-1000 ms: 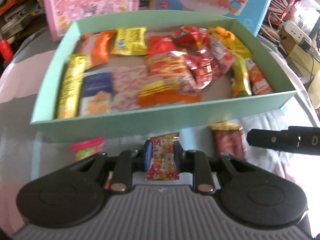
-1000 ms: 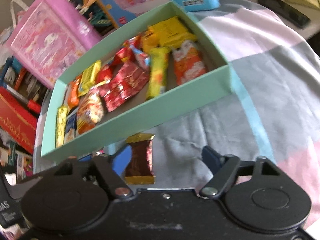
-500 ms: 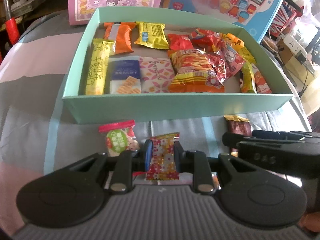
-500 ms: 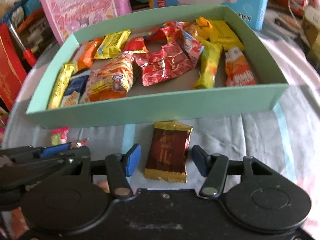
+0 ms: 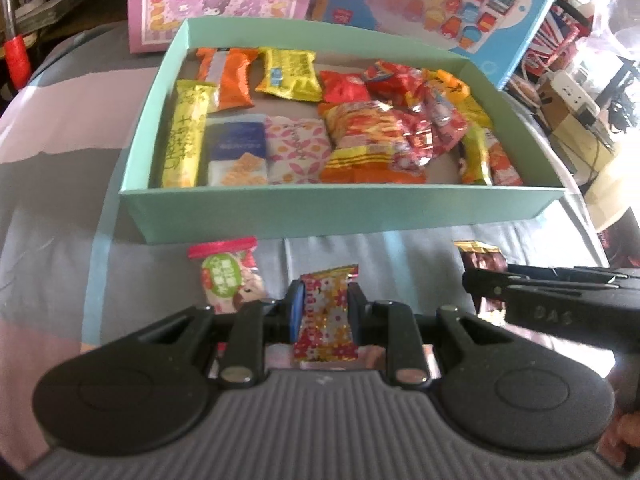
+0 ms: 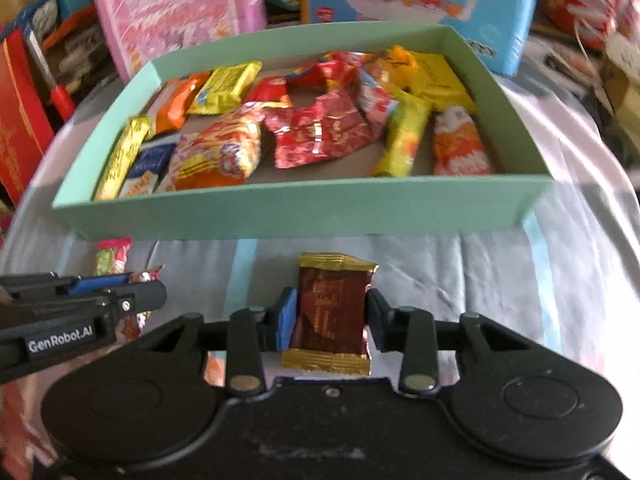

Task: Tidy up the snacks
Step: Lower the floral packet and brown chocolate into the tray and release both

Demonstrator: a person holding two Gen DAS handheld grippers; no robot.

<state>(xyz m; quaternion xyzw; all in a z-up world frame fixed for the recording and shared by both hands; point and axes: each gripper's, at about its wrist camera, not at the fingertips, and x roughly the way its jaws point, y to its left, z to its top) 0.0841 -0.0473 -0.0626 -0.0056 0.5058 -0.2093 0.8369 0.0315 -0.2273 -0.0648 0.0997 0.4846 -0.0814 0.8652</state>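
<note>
Grey-and-pink cloth covers the bench (image 5: pixel 60 216), with the mint box (image 5: pixel 336 216) ahead of both my tongs.

My left tongs (image 5: pixel 323 312) are clamped on a floral candy packet (image 5: pixel 326 316), pads pressing its two sides, short of the box's near wall. Just to their left a green-and-pink snack pouch (image 5: pixel 228 276) lies on the cloth. My right tongs (image 6: pixel 330 320) are closing around a brown-and-gold wafer packet (image 6: pixel 334 300) that lies flat between them; I can see the pads right at its edges, but not yet squeezing it. Beyond both tongs, the box holds a jumble of red, yellow and orange packets (image 6: pixel 316 136). A pink carton (image 5: pixel 224 0) and a blue carton (image 5: pixel 440 12) stand behind it.
</note>
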